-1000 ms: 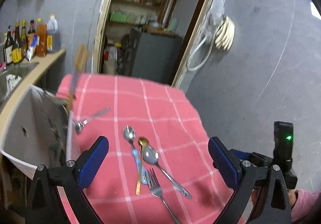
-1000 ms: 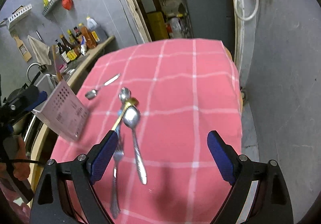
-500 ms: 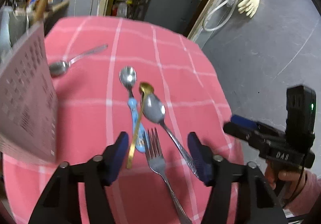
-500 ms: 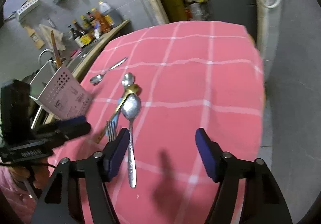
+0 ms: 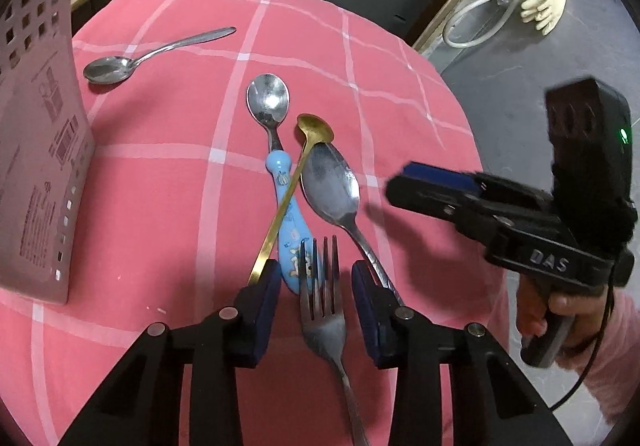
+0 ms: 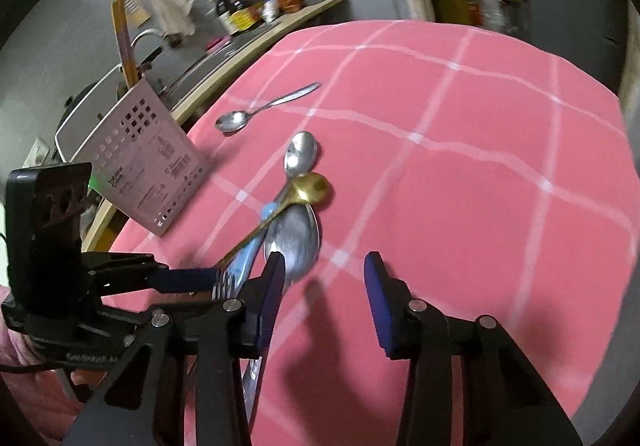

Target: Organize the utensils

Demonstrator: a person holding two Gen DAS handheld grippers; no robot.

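Straddling the fork (image 5: 322, 298), the left gripper (image 5: 314, 282) is sitting low over the pink checked cloth (image 5: 160, 174), fingers parted, tines between them, nothing gripped. Fork is lying at 6 o'clock of the pile: big steel spoon (image 5: 330, 186) at 1 o'clock from it, gold spoon (image 5: 308, 142) crossing the blue-handled spoon (image 5: 276, 134). Lone spoon (image 5: 132, 60) lying at 10 o'clock, near the perforated utensil holder (image 5: 38, 150). Right gripper (image 6: 324, 282) is hanging released, empty, beside the big spoon.
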